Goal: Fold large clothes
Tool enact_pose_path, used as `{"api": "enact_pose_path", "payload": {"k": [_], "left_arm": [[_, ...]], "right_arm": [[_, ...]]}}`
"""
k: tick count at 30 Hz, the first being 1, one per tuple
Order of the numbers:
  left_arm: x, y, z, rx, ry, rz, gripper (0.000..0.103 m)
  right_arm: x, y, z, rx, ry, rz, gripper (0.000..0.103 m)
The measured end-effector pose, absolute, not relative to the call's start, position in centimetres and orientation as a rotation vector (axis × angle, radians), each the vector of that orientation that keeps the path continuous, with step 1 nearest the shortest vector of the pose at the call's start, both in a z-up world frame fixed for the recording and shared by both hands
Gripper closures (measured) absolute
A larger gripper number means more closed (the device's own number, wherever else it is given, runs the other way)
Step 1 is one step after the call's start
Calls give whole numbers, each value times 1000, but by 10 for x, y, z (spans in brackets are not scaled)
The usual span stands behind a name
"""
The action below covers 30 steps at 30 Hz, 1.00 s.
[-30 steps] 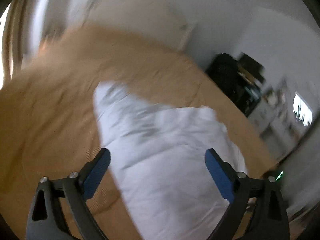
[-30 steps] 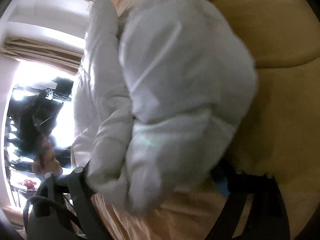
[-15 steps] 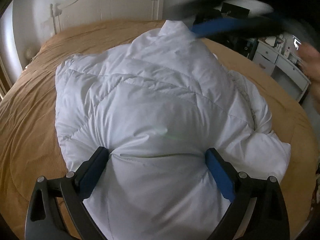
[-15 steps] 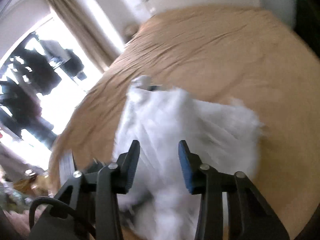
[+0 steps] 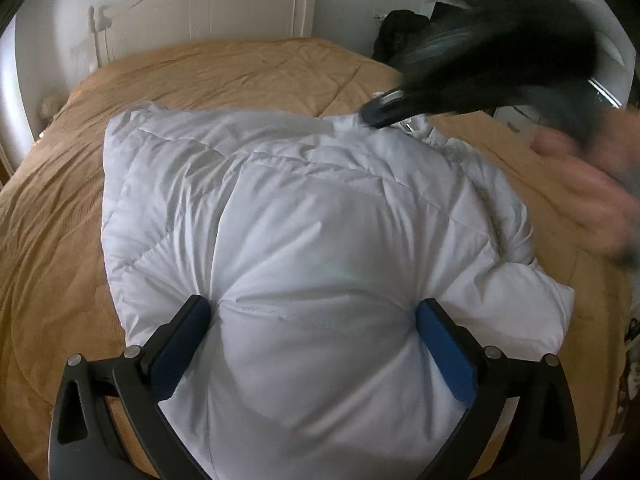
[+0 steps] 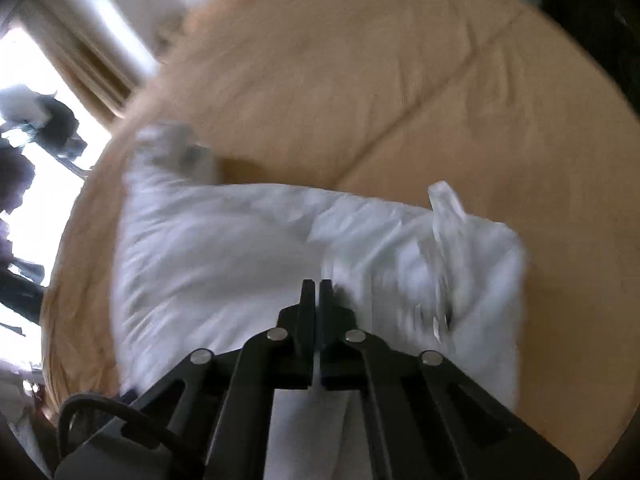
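So, one white puffer jacket is lying on the bed's tan cover, w/ its long axis running straight away from the left gripper toward the headboard, collar end farthest off, hem end nearest. Left gripper is sitting w/ jaws wide apart, blue pads pressing into the puffy hem on either side, not clamped. Right gripper is showing at the far collar end, blurred; a hand is blurring behind it. In the right wrist view the right gripper has just been closing, jaws now together over the white fabric; can't tell if any fabric is pinched. Count: 1 jacket, 2 grippers, 1 bed.
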State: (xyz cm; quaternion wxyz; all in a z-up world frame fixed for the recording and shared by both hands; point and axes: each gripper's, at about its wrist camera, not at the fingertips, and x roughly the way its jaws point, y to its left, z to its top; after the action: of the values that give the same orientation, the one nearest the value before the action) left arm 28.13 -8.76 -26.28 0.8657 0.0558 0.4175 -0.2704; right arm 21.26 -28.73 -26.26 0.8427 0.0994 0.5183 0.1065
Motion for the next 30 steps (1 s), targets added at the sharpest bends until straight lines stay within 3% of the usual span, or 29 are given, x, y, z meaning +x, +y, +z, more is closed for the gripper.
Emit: {"api": "enact_pose_path", "payload": {"k": [4,8,13,16,18,22,26,28,30], "left_arm": [[281,-81,-262,114,879,-592,2],[288,-25,-231,-72,889,-579,9],[368,15,-191,-215,844,-404,6],[432,-13,-218,-106,951,-293,11],[469,-24,-247,-108,1061,-277,22],[539,-22,-282,-120,1112,-172,7],[587,-9,-280,-65,1133,-31,9],[593,-4,-254,-43,1085,-2,17],[579,2,-219,-65,1011,-20,16]], "right_arm": [[126,-272,-241,108,1014,304,96],[109,-278,-324,153,1164,275,96],[107,-290,-334,181,1129,269,96],[97,-295,-336,181,1116,266,96],[92,-289,-335,175,1104,262,96],[92,-270,-332,170,1099,264,96],[87,-273,-335,172,1094,267,96],[79,-274,-341,179,1090,270,96],[77,-276,-344,185,1088,276,96]]}}
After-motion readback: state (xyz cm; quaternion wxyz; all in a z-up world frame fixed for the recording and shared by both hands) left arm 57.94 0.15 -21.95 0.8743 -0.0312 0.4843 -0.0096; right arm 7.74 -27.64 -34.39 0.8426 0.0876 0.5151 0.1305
